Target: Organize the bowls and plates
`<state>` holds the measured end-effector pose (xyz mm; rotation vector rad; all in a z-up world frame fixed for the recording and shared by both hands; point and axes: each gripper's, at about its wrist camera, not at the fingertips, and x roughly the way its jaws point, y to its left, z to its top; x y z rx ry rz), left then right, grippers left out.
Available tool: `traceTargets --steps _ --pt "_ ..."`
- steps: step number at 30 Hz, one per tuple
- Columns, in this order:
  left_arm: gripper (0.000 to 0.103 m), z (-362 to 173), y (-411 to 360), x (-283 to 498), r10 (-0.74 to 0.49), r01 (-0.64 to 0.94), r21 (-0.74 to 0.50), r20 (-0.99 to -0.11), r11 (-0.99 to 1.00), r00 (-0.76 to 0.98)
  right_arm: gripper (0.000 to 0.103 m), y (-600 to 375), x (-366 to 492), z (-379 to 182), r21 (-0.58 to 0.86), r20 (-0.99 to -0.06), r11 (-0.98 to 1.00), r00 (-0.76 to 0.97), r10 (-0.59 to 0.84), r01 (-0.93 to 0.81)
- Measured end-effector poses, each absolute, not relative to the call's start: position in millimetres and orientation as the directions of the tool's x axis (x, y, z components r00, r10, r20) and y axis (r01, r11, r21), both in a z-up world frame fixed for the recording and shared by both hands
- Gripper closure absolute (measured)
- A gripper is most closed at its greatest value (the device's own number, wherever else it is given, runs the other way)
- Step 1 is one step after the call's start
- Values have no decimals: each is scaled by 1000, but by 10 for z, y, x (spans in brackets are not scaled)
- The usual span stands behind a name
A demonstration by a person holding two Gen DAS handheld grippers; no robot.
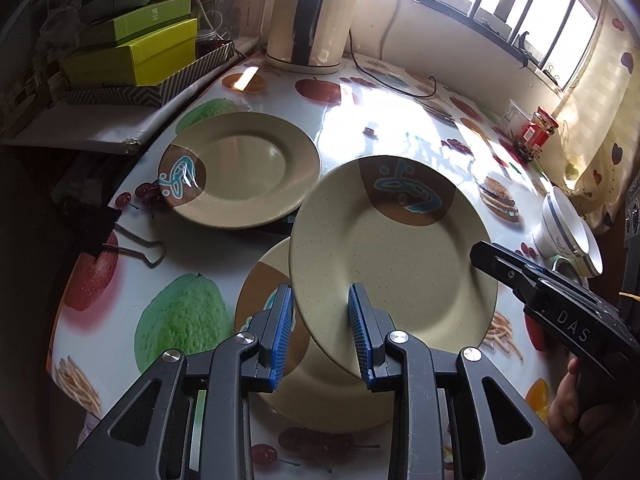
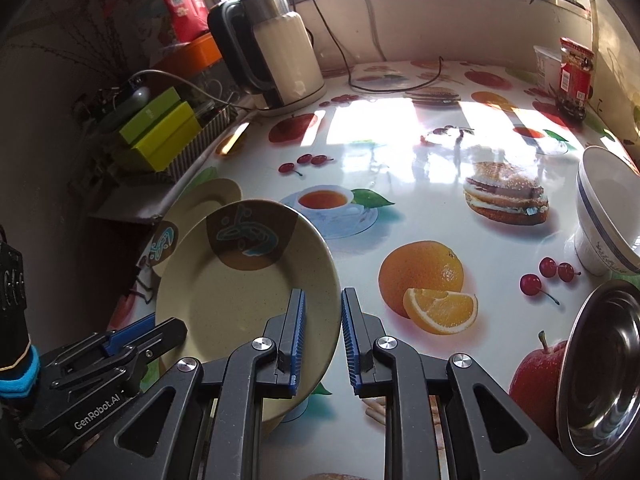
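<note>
From your left wrist camera, your left gripper has its blue pads spread wide, straddling the near rim of a tilted beige plate; neither pad clearly presses it, so it has no firm hold. That raised plate hangs over a second plate lying flat on the fruit-print surface. A third plate lies flat farther off to the left. Your right gripper comes in from the right and meets the tilted plate's right rim; whether it pinches the rim you cannot tell from here. Stacked white bowls stand at the far right, and a kettle stands at the far edge.

From your right wrist camera, your right gripper is partly open with the tilted plate's right rim between its pads, the left pad against it and the right pad apart. Your left gripper sits at the plate's near-left edge. A steel bowl rests near right, just beside the white bowls.
</note>
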<state>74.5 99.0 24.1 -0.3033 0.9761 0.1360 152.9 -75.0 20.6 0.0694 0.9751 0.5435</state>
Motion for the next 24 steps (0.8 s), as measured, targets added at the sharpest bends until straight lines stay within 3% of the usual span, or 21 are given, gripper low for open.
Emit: traceTargets --steps 24 --pt "73 9 1159 393 6 -313 -181 -858 932 514 85 -469 1239 -26 267 -806 843 371 461 -468"
